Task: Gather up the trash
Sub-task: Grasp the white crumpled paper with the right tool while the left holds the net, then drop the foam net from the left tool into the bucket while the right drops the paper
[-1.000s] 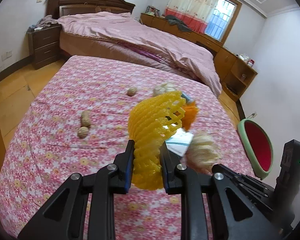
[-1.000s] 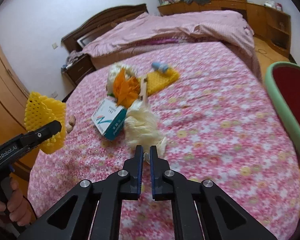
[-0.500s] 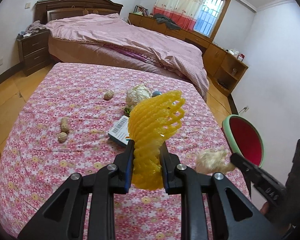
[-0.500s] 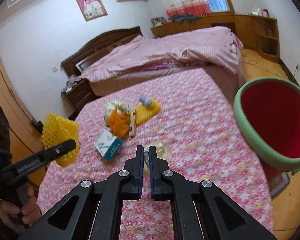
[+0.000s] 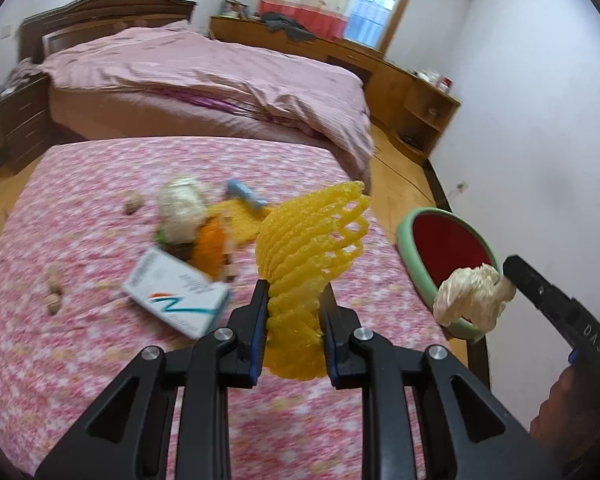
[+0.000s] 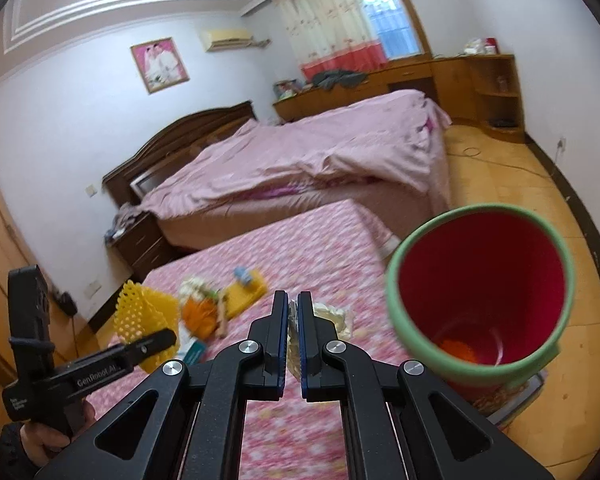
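we see two fisheye wrist views. the left looks down and forward over the floral bed, bin at its right. the right faces the bin close up. both share the bed, bin and far window.

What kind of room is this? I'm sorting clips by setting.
A home bedroom, most likely. A made bed with a dark wooden headboard fills the back, a nightstand stands beside it, and a curtained window sits above low wooden cabinets.
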{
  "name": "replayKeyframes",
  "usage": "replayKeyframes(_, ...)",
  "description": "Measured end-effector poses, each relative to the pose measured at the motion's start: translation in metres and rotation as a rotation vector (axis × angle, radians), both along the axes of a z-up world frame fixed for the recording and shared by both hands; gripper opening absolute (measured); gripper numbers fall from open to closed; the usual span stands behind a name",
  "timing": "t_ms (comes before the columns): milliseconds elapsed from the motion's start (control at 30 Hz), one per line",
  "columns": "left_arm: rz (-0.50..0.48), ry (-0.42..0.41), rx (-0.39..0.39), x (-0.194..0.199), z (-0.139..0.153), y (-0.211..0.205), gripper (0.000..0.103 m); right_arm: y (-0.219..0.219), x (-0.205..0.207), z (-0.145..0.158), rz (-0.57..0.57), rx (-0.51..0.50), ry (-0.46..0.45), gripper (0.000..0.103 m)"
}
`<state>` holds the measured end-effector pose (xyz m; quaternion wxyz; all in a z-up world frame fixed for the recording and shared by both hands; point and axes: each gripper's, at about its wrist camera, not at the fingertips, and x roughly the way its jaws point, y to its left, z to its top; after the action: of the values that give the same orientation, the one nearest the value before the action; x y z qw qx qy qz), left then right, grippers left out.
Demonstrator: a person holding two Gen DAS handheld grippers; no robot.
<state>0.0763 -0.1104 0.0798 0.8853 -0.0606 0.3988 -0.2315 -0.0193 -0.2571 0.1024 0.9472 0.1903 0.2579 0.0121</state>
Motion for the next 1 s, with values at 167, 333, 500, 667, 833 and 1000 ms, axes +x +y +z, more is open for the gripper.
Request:
replayKeyframes(167, -0.079, -0.002, 0.022, 0.006, 0.002, -0.043, 0.023, -0.039, -0.002, 0.004, -0.073, 0.003, -0.013, 0.004)
replayKeyframes(333, -0.156, -0.001, 0.040, 0.013, 0.000, -0.088, 0.023, -0.072, -0.005, -0.002, -0.143, 0.011, -0.005, 0.004)
replayKeyframes(500, -0.225, 0.014, 0.063, 0.021, -0.008, -0.129, 0.023, -0.103, -0.005, -0.019, -0.205, 0.031, 0.024, 0.004)
replayKeyframes(667, -0.289, 0.029, 0.081, 0.026, -0.019, -0.167, 0.023, -0.128, -0.005, -0.041, -0.250, 0.070, 0.060, 0.006)
replayKeyframes(833, -0.339, 0.037, 0.107, 0.031, -0.027, -0.200, 0.023, -0.145, -0.002, -0.057, -0.264, 0.107, 0.085, 0.008)
replayKeyframes(1000, -0.375, 0.034, 0.128, 0.033, -0.032, -0.222, 0.027, -0.156, -0.004, -0.066, -0.286, 0.141, 0.092, 0.009)
